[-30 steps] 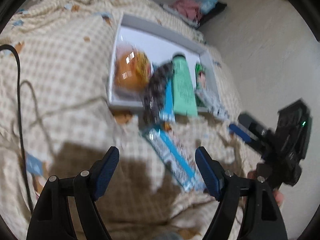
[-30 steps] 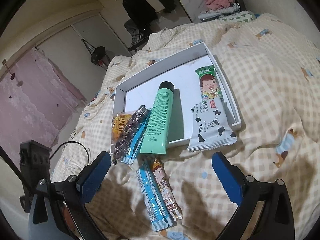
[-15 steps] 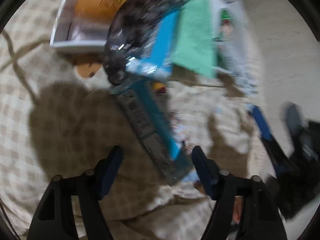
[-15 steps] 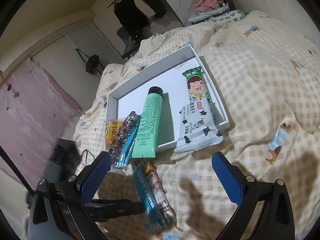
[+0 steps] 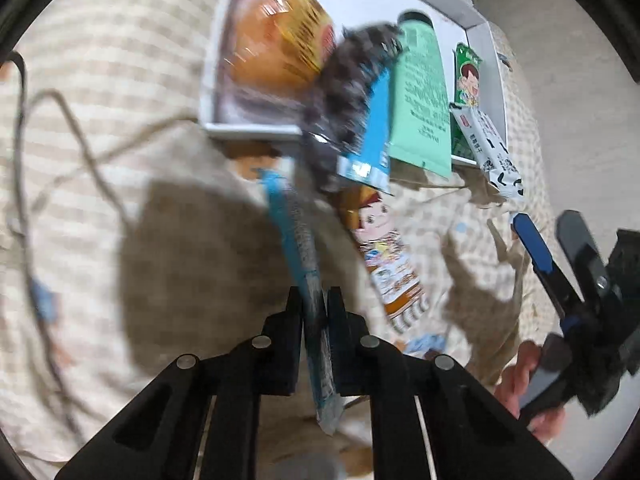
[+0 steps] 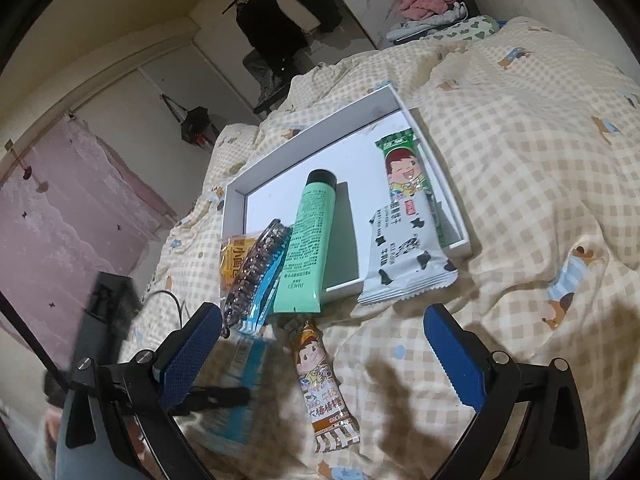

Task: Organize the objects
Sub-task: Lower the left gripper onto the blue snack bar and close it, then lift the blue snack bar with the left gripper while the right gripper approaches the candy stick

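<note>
Checked bedspread (image 6: 520,184) on a bed, cluttered bedroom behind. Nearest: left gripper (image 5: 316,316) jaws just closed, clamped tight on the near end of a blue snack packet (image 5: 298,248), packet on edge on the bedding. Right gripper (image 6: 320,360) wide open, empty, hovering near an orange snack bar (image 6: 324,384) lying loose beside the blue one. Farther: white tray (image 6: 304,140) holding a green tube (image 6: 310,240), a cow-print packet (image 6: 404,256) overhanging the near rim, a dark hair clip (image 6: 256,264) and an orange pack (image 6: 234,256) at the left. Step in hand, probably: pick-up of the blue packet. Next: lift, carry far into the tray, release clear of the tube.
</note>
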`<state>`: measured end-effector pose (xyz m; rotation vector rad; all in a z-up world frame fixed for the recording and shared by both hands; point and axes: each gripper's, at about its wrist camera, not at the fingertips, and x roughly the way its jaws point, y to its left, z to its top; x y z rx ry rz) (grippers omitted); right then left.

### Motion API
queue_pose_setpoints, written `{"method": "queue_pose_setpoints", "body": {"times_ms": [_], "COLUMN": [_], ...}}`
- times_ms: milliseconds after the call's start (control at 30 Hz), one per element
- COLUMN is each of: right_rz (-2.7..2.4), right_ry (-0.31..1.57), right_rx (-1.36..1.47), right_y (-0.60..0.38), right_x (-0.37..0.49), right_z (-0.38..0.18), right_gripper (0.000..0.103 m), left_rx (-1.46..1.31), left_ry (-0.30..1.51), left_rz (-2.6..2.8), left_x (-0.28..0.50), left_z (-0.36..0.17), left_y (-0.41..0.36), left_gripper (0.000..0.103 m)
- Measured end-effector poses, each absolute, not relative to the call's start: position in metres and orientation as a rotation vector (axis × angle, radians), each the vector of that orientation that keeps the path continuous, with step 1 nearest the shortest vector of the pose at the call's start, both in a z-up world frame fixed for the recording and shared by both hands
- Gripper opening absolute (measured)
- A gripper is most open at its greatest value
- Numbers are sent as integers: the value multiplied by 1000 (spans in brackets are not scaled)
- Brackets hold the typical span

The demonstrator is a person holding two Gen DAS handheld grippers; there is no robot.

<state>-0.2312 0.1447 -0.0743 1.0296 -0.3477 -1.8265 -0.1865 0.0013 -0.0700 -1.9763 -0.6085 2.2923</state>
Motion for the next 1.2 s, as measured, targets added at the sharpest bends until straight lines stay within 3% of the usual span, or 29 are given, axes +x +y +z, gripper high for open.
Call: {"method": "queue_pose_setpoints", "body": {"times_ms": [233, 333, 400, 500, 967, 1033, 1133, 1200], "right_rz": [-1809, -1799, -1800, -1799, -1804, -1803, -1805, -1843], "right_ry": [-287, -265, -258, -264, -265, -259, -253, -276], "right_rx": [1016, 1009, 1009, 1014, 1052, 1058, 1064, 1076], "right_y": [134, 130, 129, 129, 125, 124, 122, 122], "right_x": [-222, -219, -218, -219, -221, -220, -220, -219], "right_z": [-73, -73, -74, -75, -81, -82, -83, -83], "right_gripper": [102, 102, 102, 102, 102, 102, 102, 102], "left_rx": [-2004, -1998, -1969, -1902, -1877, -1862, -1773, -1683], "left_ry": [-467, -387, -284, -86, 188, 256, 411, 389], "left_rz": [2331, 2373, 2389, 2454, 2506, 2506, 2504, 2530], "left_x": [-178, -180, -180, -175, -200, -196, -185, -174], "left_z": [-56, -55, -56, -53, -81, -86, -90, -82], "left_y": [-11, -13, -4, 10, 42, 44, 53, 51], "left_gripper": [15, 30, 49, 53, 52, 29, 27, 26]}}
